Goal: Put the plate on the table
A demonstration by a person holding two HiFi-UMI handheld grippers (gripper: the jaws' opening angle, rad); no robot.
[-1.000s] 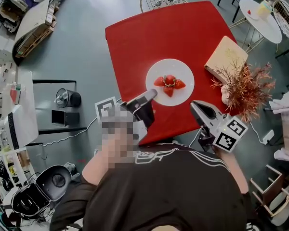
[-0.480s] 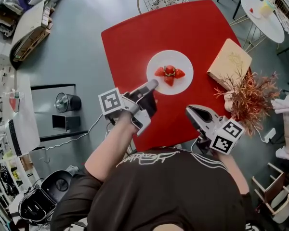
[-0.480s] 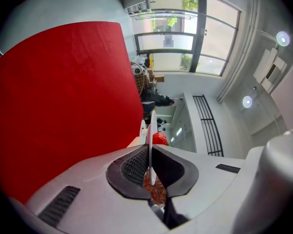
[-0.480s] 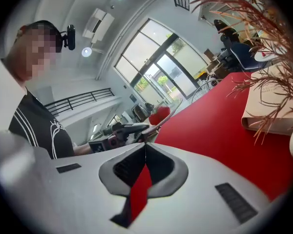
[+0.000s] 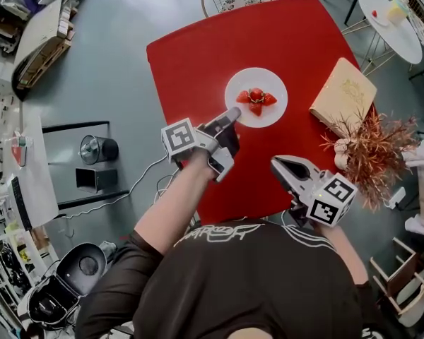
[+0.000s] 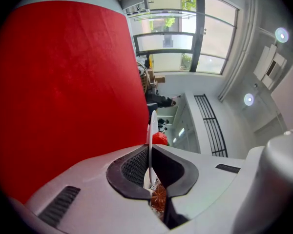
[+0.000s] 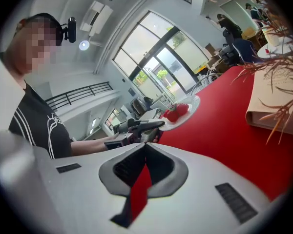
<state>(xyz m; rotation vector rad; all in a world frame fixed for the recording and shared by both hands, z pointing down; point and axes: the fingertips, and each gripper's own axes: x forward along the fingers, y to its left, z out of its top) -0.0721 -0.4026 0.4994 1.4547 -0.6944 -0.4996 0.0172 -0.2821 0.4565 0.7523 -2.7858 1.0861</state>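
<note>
My left gripper (image 5: 231, 115) is clamped tight on the near-left rim of the white plate (image 5: 276, 109), which hangs over the middle of the red table (image 5: 198, 55) with the strawberries (image 5: 256, 98) piled at its centre. My right gripper (image 5: 277, 164) waits near me at the table's near edge, jaws closed on nothing, well apart from the plate.

The risk I see is the grip itself: I hold one thin bit of rim, so the far side can sag. I judge that a tilt or a hurried drop could roll the fruit off, or let the far edge strike the table first and twist the plate out of the pads. Letting go before it sits flat would do the same. To the right, the tan book (image 5: 343, 94) and the dried sprigs (image 5: 371, 150) lie near enough to clip if I drift that way.

The head view cannot tell me whether the plate has landed. The right gripper view, looking from the side, shows it raised off the cloth and slightly tipped. The left gripper view alone shows the rim edge-on between the pads.
</note>
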